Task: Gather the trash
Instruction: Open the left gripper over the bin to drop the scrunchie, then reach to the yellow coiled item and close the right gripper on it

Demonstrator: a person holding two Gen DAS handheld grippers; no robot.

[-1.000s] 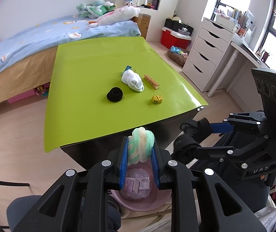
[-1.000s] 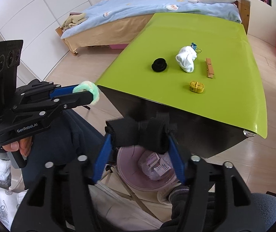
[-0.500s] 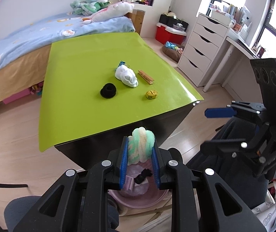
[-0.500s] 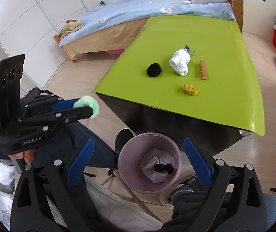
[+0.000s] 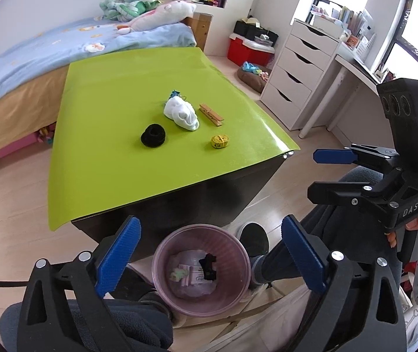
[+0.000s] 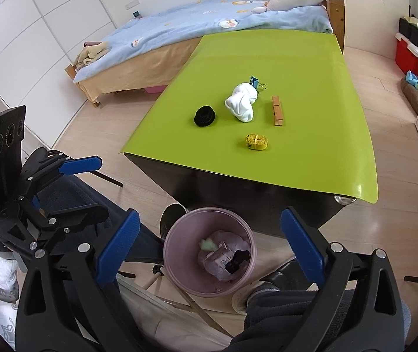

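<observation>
Left wrist: both tools opening, empty, over pink bin (image 5: pixel 162 252) beside table edge (image 5: pixel 179 184).

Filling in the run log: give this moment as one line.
left tongs: opening, nothing between | right tongs: opening, nothing between | pink bin: green and black scraps inside | green table: five items left

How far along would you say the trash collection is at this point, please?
Partly done: the pink bin already holds a green-white puff and a black piece. Both the left gripper, opening, and the right gripper, opening, are empty. Left on the green table: black ring, white cloth, clothespin, yellow tape, binder clip.
</observation>
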